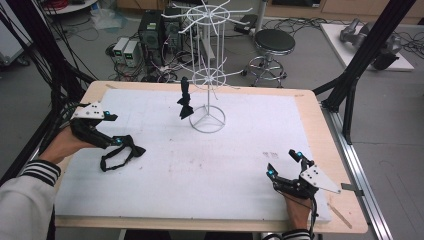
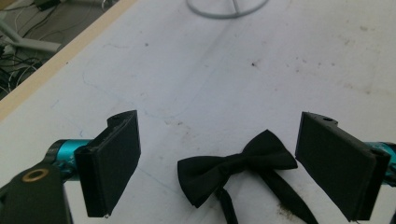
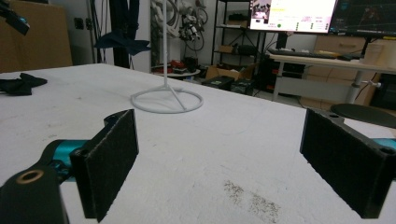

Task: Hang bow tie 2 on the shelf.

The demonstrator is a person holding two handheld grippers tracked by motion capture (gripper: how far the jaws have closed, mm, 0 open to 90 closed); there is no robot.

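A white wire rack point(image 1: 206, 75) stands at the back middle of the white mat point(image 1: 225, 165). One black bow tie point(image 1: 185, 102) hangs from its lower tier. A second black bow tie point(image 1: 122, 152) lies flat on the mat at the left. My left gripper point(image 1: 115, 129) is open just over it. In the left gripper view this bow tie point(image 2: 236, 165) lies between the wide-apart jaws of that gripper point(image 2: 220, 140), untouched by either. My right gripper point(image 1: 283, 163) rests open near the front right with nothing in it. The right gripper view has this gripper point(image 3: 219, 140) facing the rack's base ring point(image 3: 166, 100).
The mat covers a wooden table point(image 1: 320, 130) with bare edges. Behind the table a black stool point(image 1: 274, 42) and computer towers point(image 1: 150, 30) stand on the floor. A black frame post point(image 1: 365, 50) slants at the right. Cables lie on the floor at the left.
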